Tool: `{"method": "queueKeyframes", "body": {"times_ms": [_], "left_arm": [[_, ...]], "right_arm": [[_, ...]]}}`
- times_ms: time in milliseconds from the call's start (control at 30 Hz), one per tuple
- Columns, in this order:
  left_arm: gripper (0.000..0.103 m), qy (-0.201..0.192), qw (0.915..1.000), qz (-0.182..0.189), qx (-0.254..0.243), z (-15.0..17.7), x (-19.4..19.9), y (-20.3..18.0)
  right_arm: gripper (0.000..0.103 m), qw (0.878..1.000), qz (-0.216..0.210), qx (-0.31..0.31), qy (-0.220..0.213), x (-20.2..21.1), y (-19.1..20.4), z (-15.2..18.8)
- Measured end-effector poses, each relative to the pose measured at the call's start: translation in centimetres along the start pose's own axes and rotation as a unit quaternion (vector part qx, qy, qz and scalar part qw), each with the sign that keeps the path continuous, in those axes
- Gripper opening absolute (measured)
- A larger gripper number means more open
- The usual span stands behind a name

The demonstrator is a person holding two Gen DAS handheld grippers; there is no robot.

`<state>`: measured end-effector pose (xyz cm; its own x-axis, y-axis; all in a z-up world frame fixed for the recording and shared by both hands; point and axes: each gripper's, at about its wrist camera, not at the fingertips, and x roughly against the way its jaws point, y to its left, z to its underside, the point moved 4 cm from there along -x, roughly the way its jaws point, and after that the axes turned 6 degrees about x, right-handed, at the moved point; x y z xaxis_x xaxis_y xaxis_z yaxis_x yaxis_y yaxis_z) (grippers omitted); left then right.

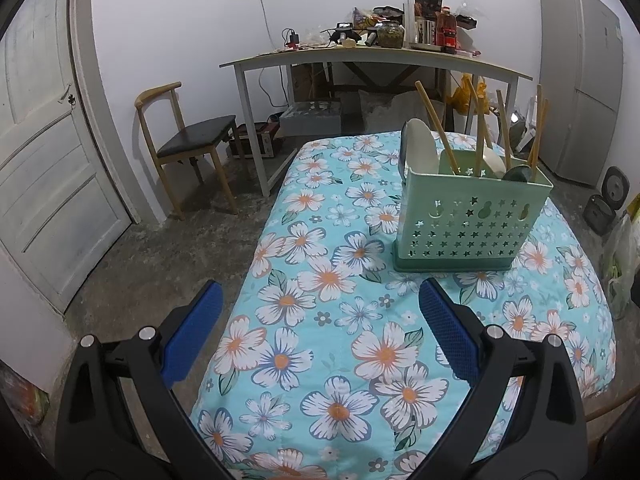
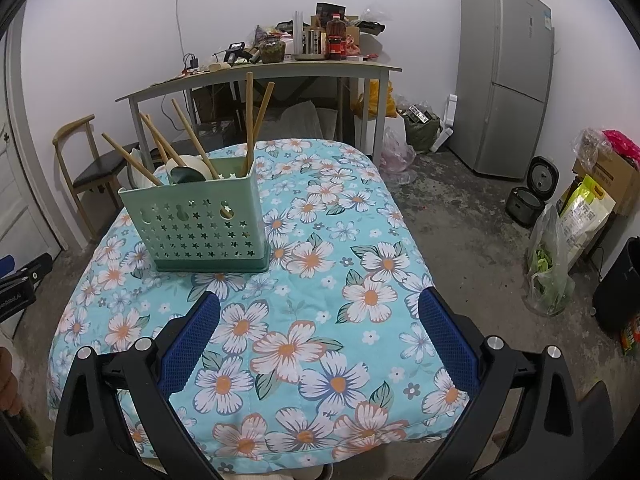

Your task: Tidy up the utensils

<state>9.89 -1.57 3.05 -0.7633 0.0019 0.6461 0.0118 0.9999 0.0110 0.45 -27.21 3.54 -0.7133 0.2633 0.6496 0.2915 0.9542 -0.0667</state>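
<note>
Green caddy (image 1: 472, 216) is sitting on the floral cloth (image 1: 340, 320), already holding the chopsticks (image 1: 436, 128) and spoons upright. Left gripper (image 1: 320, 332) and right gripper (image 2: 318, 334) are hovering short of the caddy, jaws wide, gripping nothing — sorting looks finished.

Turquoise florals and mint green are dominating the scene.

The quilted cloth (image 2: 320, 248) is showing a turquoise ground scattered with white flowers with orange centres, blue-grey outlines and dark green leaves. The utensil caddy (image 2: 196, 224) is showing pale mint green walls pierced with star-shaped cut-outs, over a darker green base; the chopsticks (image 2: 249, 120) in it are showing light tan wood, beside cream and dark green spoons (image 2: 185, 170). Both the left gripper (image 1: 320, 332) and the right gripper (image 2: 319, 332) are showing black frames with royal blue textured pads (image 2: 188, 344). Behind, the fridge (image 2: 504, 80) is looking silver-grey, the wall (image 2: 120, 20) white, the floor (image 2: 460, 220) mottled grey.
</note>
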Motion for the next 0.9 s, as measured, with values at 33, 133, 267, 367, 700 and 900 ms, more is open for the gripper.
{"method": "queueKeyframes", "body": {"times_ms": [33, 133, 267, 367, 700, 900], "left_arm": [[0.095, 0.0, 1.0, 0.0, 0.0, 0.01, 0.01, 0.01], [0.095, 0.0, 1.0, 0.0, 0.0, 0.01, 0.0, 0.01], [0.095, 0.0, 1.0, 0.0, 0.0, 0.0, 0.02, 0.01], [0.095, 0.0, 1.0, 0.0, 0.0, 0.0, 0.02, 0.0], [0.095, 0.001, 1.0, 0.001, -0.001, 0.14, -0.05, -0.16], [0.095, 0.001, 1.0, 0.001, -0.001, 0.13, -0.06, -0.14]], "right_arm": [[0.097, 1.0, 0.0, 0.0, 0.0, 0.02, 0.01, -0.02], [0.097, 1.0, 0.0, 0.0, 0.0, 0.0, 0.04, 0.01], [0.097, 1.0, 0.0, 0.0, 0.0, 0.01, 0.06, 0.0], [0.097, 1.0, 0.0, 0.0, -0.001, 0.03, 0.08, -0.01], [0.097, 1.0, -0.001, 0.0, 0.0, 0.04, 0.12, 0.0], [0.096, 1.0, 0.0, 0.0, -0.001, 0.04, 0.14, 0.0]]}}
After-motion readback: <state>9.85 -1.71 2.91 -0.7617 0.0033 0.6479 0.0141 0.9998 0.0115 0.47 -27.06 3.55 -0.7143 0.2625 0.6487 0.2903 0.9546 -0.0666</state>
